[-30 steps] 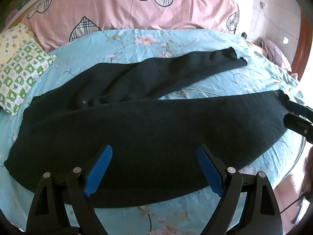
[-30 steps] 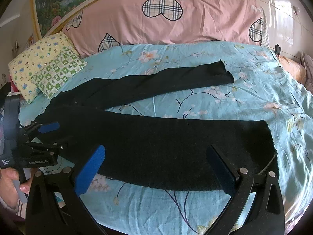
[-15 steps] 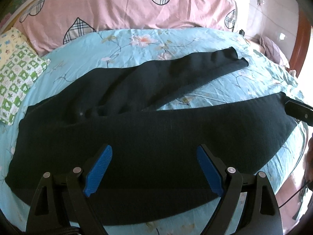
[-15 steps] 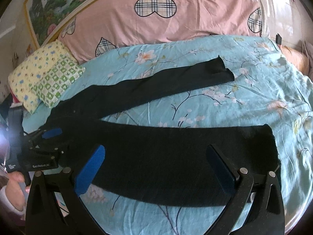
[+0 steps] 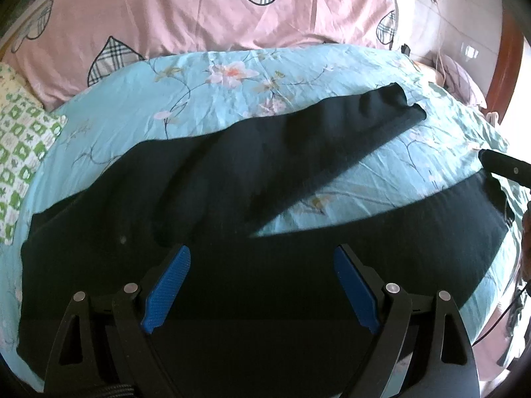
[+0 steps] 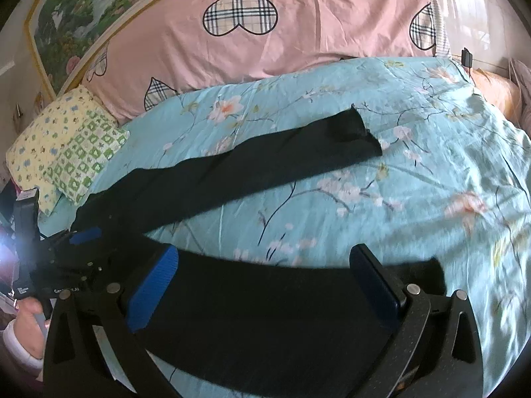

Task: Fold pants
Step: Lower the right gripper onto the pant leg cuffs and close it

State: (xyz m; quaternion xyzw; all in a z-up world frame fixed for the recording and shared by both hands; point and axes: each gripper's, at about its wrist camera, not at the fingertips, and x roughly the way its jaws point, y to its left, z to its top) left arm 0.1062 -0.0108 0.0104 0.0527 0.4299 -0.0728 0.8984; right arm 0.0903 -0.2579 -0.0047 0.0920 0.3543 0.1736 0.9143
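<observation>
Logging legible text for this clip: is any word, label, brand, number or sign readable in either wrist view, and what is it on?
White print on the body of the left claw, seen in the right wrist view: too blurred and cut off to read.
Small white label lower on that tool: too small to read.
Pants, bedsheet, pink pillow, wall picture: no text.

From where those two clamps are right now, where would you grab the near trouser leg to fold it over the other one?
Probably along its near long edge, from the bed's front side. The near leg lies flat, apart from the far leg, which angles off across the blue floral sheet. The right tool would suit the cuff end, the left tool the waist end; both are open over it.
</observation>
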